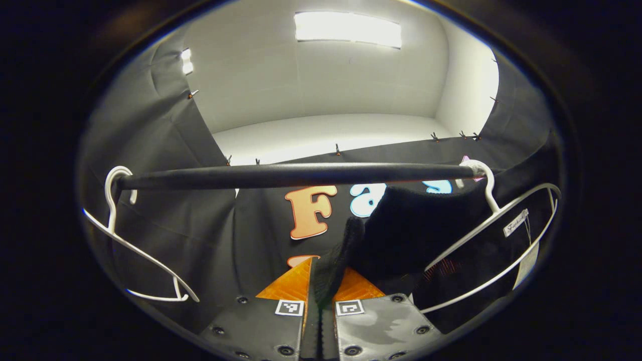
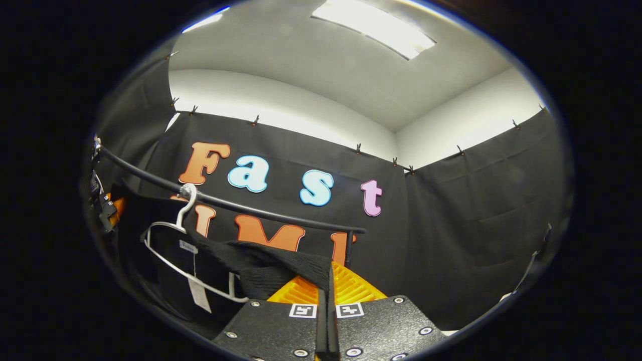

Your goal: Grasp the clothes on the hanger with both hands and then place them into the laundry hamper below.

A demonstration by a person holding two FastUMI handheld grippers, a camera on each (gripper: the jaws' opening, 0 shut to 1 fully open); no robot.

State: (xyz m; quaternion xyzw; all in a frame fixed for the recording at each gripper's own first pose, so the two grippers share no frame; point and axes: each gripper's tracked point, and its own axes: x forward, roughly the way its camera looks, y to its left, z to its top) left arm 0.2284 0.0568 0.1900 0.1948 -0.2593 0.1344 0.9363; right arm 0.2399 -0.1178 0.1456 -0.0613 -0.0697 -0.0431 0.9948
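Note:
A black knit garment [image 1: 416,230] hangs on a white hanger [image 1: 494,200] at the right end of the black rail [image 1: 296,175]. One fold of it runs down between the fingers of my left gripper [image 1: 321,288], which is shut on the cloth. In the right gripper view the same garment [image 2: 271,265] stretches from the hanger [image 2: 183,210] on the rail [image 2: 241,208] toward my right gripper [image 2: 327,286], whose fingers are shut on its edge. A paper tag [image 2: 199,295] dangles under the hanger.
An empty white hanger [image 1: 114,215] hangs at the rail's left end. Black cloth walls close the booth behind and to both sides. At the far left edge of the right gripper view, a dark device with an orange part [image 2: 106,206] sits by the rail's end.

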